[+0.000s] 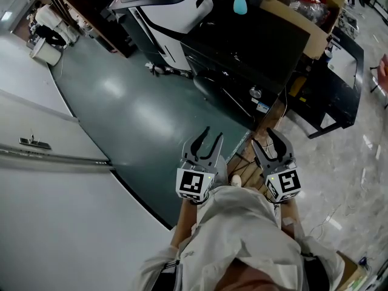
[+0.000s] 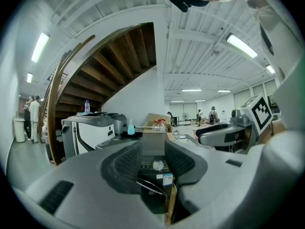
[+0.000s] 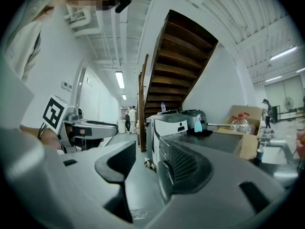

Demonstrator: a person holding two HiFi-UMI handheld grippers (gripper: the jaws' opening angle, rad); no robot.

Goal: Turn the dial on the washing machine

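The black washing machine stands ahead, its round silver dial on the front panel. I hold both grippers side by side in the air, well short of it. In the left gripper view the dial shows through the narrow slot of my left gripper. My left gripper and right gripper both have their jaws drawn close, with nothing between them. The right gripper points left of the machine's dark top.
A white and black machine stands left of the washer, and a teal spray bottle sits on top. A cardboard box lies behind. Cables trail over the floor by a wooden board. A wooden staircase rises behind.
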